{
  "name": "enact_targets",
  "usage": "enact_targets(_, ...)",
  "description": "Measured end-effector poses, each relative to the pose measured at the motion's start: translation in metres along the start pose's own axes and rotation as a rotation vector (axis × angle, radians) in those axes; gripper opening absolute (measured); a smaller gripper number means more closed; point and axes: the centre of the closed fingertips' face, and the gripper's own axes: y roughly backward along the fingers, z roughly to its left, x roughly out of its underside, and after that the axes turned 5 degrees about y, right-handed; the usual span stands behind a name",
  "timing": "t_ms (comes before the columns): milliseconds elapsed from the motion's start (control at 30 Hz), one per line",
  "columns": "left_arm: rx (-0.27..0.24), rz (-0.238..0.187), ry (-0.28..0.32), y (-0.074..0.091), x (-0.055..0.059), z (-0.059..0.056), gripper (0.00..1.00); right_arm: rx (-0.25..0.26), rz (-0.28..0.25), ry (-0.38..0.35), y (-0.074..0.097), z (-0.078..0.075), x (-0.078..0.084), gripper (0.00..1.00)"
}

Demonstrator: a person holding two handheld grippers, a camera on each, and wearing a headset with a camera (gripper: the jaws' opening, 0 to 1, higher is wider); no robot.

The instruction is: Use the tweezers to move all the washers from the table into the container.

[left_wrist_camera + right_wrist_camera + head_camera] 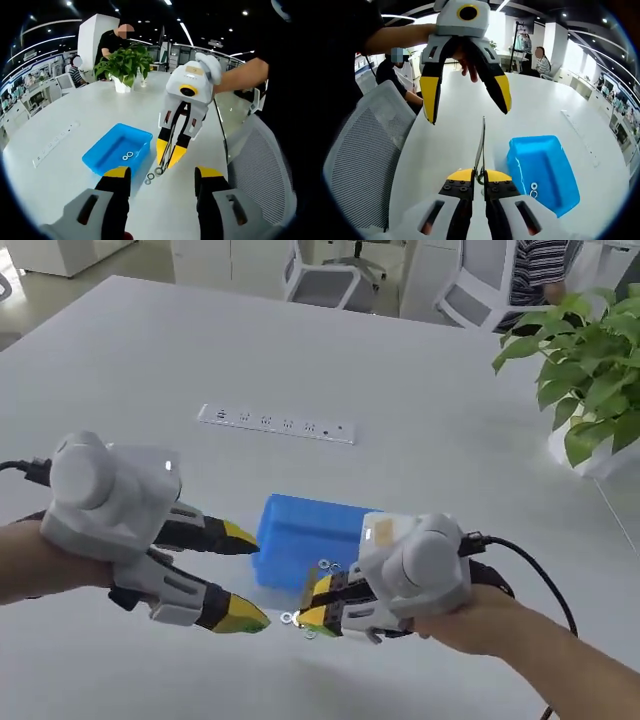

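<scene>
My right gripper is shut on thin metal tweezers, which point forward along the white table. In the left gripper view the tweezers reach down to a washer, with two more washers beside it; I cannot tell whether the tips hold it. Just behind stands the blue container, with washers lying inside. My left gripper hovers open and holds nothing, facing the right gripper across the loose washers. The container lies right of the tweezers.
A white power strip lies farther back on the table. A potted plant stands at the far right edge. A mesh office chair is by the near side of the table, and people sit in the background.
</scene>
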Motion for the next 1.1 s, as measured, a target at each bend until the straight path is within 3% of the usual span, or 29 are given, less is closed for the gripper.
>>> enact_targets(333, -0.062, -0.063, 0.009, 0.009, -0.007, 0.008, 0.71, 0.013, -0.019, 0.007, 0.013, -0.015, -0.02, 0.07)
enact_targets(667, -0.089, -0.082, 0.037, 0.012, -0.005, 0.011, 0.83, 0.03, -0.026, 0.001, 0.024, -0.034, -0.032, 0.08)
enact_targets(1100, -0.109, -0.106, 0.077, 0.017, -0.006, 0.012, 0.95, 0.051, -0.032, 0.007, 0.024, -0.064, -0.037, 0.08)
